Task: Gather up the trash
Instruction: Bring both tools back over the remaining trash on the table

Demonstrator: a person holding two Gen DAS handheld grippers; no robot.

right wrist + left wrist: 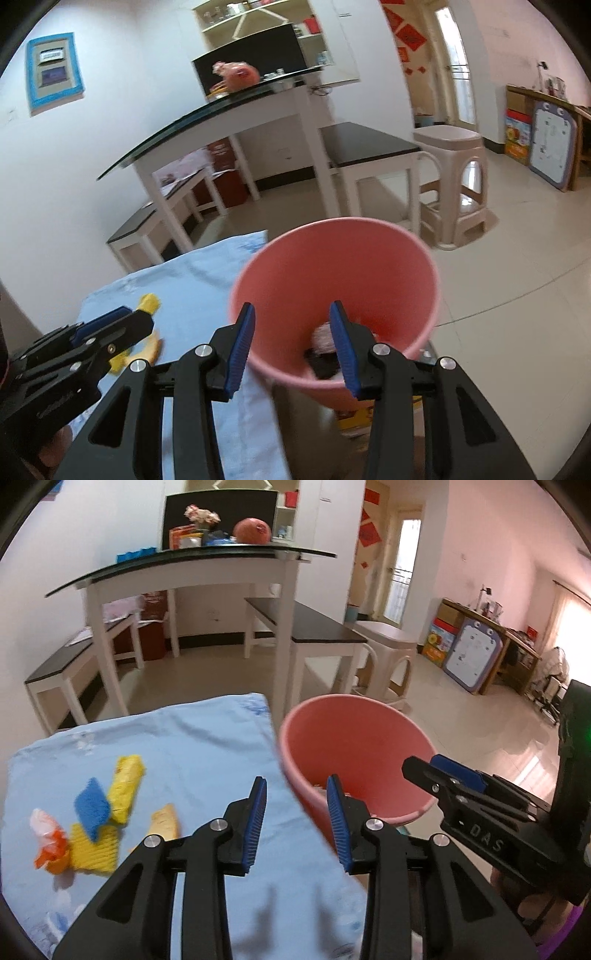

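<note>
At lower centre of the left wrist view, the left gripper (299,823) stands with its blue-padded jaws spread and nothing between them, over the edge of a bench covered by a light blue cloth (192,746). Lower left on that cloth lies the trash: a yellow sponge piece (127,792), a blue scouring pad (92,808), a yellow knitted cloth (94,849), an orange-and-white wrapper (48,838) and a small yellow packet (164,821), clustered and partly overlapping. Right of the cloth's edge, a pink bucket (354,738) sits tilted towards the camera. At lower right, the right gripper (436,771) carries raised lettering reading "DAS". In the right wrist view, the right gripper (291,343) is likewise spread and empty, framing the pink bucket (332,266), whose bottom holds dark and pale scraps (323,347). Printing on the trash is too blurred to read.
</note>
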